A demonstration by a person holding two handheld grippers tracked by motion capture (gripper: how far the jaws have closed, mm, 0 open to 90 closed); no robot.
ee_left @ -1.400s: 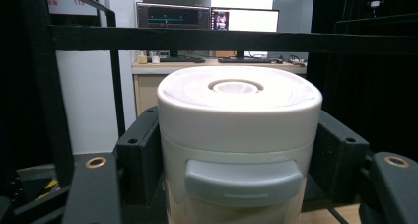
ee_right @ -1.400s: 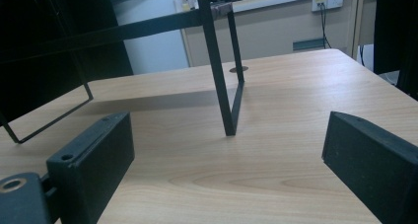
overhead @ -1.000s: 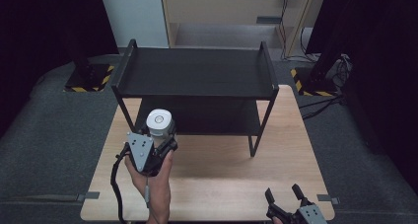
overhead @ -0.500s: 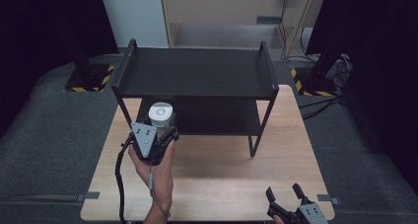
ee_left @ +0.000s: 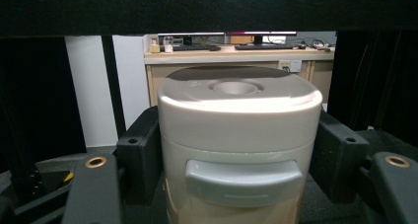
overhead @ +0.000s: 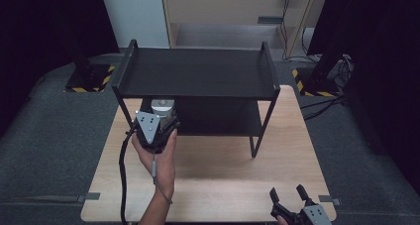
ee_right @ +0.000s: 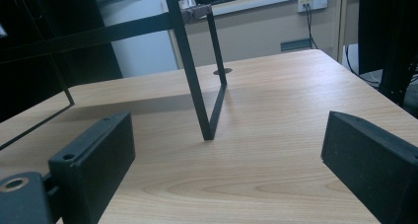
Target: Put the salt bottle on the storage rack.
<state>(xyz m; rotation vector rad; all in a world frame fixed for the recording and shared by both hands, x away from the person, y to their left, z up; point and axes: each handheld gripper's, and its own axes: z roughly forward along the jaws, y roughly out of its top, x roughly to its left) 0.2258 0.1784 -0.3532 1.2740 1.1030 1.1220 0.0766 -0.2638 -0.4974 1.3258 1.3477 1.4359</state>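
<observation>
The left gripper (overhead: 157, 117) has its jaws clamped on a white canister (ee_left: 239, 145) under the black shelf (overhead: 198, 74); the right gripper (overhead: 294, 205) rests low with jaws apart.

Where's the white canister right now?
High view, left side: the white canister sits clamped in the left tongs, at the front left edge of the black shelf, under its top board.

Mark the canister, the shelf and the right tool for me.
canister (ee_left: 236, 150), left gripper view, front wall above the latch.
shelf (overhead: 198, 74), high view, bare middle of the top deck.
right tool (overhead: 292, 200), high view, midway between its two fingertips.
</observation>
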